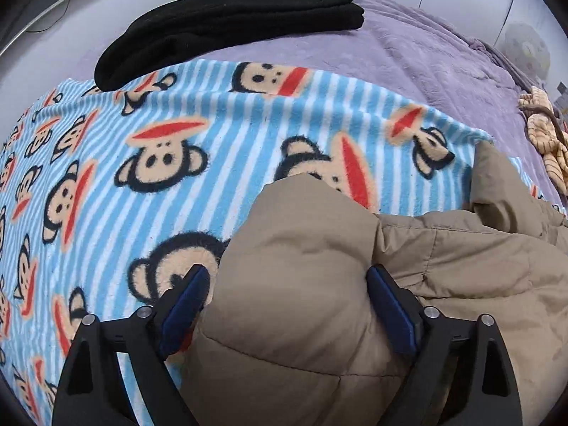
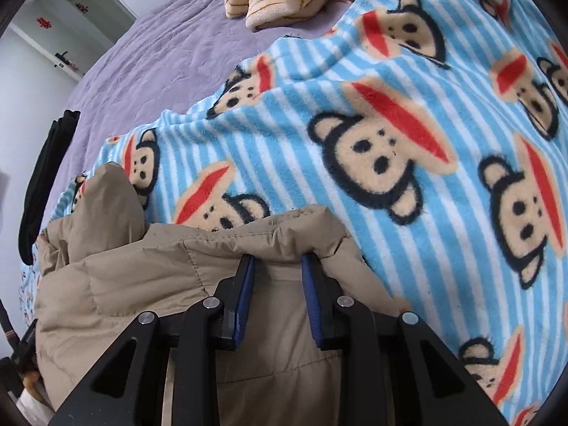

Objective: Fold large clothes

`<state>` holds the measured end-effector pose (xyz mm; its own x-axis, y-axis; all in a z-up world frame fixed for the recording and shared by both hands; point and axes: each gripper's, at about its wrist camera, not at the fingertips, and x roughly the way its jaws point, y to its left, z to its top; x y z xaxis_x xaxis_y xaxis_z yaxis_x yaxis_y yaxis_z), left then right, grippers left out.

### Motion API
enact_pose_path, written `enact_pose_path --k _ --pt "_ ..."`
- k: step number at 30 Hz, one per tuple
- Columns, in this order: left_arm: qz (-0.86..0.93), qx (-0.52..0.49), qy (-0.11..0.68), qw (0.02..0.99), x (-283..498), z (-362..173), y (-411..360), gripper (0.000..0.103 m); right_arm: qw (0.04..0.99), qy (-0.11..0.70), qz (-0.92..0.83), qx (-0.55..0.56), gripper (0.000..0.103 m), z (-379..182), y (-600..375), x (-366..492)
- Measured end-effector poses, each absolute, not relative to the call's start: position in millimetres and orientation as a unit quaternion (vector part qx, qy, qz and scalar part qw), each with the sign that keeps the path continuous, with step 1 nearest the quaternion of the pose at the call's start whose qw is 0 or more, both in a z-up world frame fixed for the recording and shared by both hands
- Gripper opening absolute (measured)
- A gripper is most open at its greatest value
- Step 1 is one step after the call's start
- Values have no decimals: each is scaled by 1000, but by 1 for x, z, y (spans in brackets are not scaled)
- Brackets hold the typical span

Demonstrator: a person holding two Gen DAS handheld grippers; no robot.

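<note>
My left tongs [image 1: 285, 278] gape wide around the puffy tan quilted jacket [image 1: 355, 284]; my right tongs [image 2: 278, 266] pinch its edge, striped monkey-print fleece blanket [image 2: 390, 142] at twelve o'clock.

Left wrist view: puffer jacket [image 1: 319, 301] at 5 o'clock, lying on monkey blanket [image 1: 142, 184]. Folded dark garment [image 1: 220, 25] at 12 o'clock, overlapping blanket's far edge, on bedspread [image 1: 426, 53]. Striped plush cloth [image 1: 546, 142] at 3 o'clock, on bedspread beside the blanket.
</note>
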<state>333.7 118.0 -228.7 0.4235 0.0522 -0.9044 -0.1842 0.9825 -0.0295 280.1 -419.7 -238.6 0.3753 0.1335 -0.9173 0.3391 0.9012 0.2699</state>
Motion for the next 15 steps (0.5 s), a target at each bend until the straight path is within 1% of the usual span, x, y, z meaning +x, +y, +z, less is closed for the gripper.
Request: enact_pose_path --k 4,9,10,11,12,14,15 --pt "86 -42 529 843 339 -237 107 103 809 560 -76 162 31 -239 -406 289" --pt "99 -42 543 833 336 -223 112 103 794 579 -86 167 33 -225 -405 290" --pt "102 -37 544 832 333 -216 112 103 791 581 -85 173 38 -219 -405 288" --pt "103 -31 544 832 332 -210 112 103 791 579 -82 182 47 -212 -405 283" --pt "102 -25 542 834 326 -202 112 103 794 573 -78 190 51 -203 -405 276" --pt "95 -15 538 837 310 -189 110 103 799 562 -67 202 67 -189 -403 261" --pt "93 -10 538 838 303 -183 109 103 801 557 -63 209 70 -182 -402 252"
